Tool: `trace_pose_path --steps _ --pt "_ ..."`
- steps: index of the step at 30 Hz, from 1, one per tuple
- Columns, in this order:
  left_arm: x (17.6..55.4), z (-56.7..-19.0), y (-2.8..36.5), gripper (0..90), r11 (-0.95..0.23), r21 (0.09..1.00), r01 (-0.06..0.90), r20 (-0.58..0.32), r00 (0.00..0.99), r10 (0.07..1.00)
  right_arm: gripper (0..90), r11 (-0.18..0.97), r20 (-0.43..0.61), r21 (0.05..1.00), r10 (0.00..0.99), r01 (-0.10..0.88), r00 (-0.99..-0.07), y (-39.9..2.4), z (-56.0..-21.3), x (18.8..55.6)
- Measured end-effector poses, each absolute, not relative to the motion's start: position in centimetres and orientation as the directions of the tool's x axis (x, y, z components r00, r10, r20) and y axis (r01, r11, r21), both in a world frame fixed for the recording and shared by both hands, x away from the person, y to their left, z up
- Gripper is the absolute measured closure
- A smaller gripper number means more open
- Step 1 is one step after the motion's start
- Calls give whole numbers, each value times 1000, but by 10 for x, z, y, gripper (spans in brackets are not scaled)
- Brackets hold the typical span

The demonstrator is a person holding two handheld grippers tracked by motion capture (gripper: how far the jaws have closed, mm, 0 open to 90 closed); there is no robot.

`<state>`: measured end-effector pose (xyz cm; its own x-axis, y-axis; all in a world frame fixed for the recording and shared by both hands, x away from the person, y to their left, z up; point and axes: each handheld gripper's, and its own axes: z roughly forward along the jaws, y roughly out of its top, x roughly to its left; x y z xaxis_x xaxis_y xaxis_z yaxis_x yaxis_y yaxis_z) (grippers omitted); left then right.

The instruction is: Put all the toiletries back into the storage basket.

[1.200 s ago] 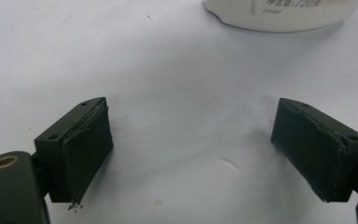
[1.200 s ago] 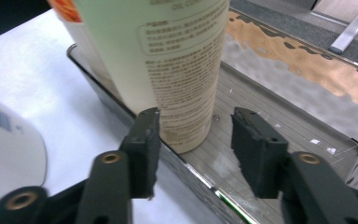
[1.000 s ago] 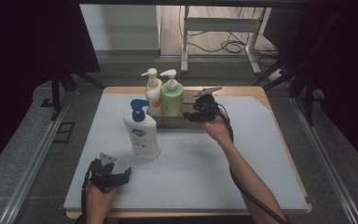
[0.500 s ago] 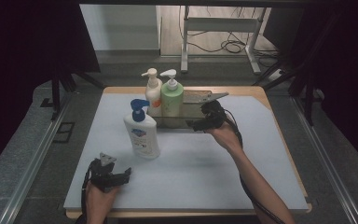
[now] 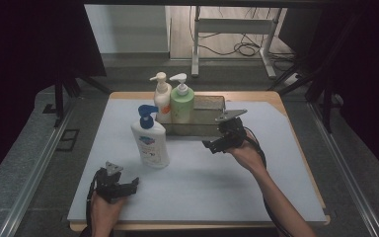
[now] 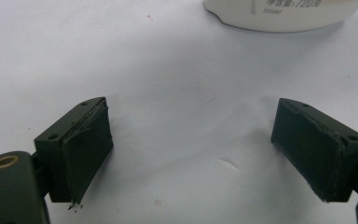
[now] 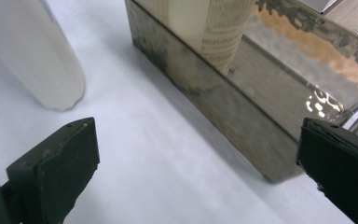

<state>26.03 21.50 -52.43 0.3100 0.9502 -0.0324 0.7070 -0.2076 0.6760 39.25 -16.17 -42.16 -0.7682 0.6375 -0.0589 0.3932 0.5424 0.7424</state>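
The right gripper (image 5: 212, 146), jaws just opened wide and empty, is facing the tall white blue-pump plastic bottle (image 5: 150, 140): likely heavy, smooth; best gripped mid-body.

A lab: black curtains (image 5: 34, 44) and floor cables (image 5: 242, 48) ring the table (image 5: 276, 163).

Both forearms are bare, with no sleeve in sight. The left gripper (image 5: 112, 183) is black, with a small grey three-cornered plate on top and a black cable looping beside the wrist. The right gripper (image 5: 223, 140) is black too, under a larger grey plate, its cable trailing along the forearm. The jaws are blocky, with dark, worn pads (image 6: 86, 156) and a brass-coloured screw.
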Motion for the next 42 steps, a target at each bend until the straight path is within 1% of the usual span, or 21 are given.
trace_pose_path --steps 13,19,26,33,37,42 --pt "260 -524 215 117 -207 675 708 -33 310 950 0 534 -82 761 642 368 -762 -184 -425 360" --pt "261 -522 216 139 -204 670 714 -35 306 952 0 518 -78 773 650 366 -756 -195 -428 345" --pt "260 -517 221 303 -189 670 718 -38 287 957 0 504 -65 773 667 385 -743 -211 -441 332" --pt "262 -511 221 438 -183 693 697 -54 303 951 0 488 -54 778 680 397 -731 -222 -453 321" --pt "264 -509 223 488 -174 700 693 -67 305 950 0 491 -58 776 680 395 -731 -227 -458 315" --pt "266 -509 227 518 -165 703 692 -77 305 949 1 500 -60 768 679 402 -731 -231 -465 308"
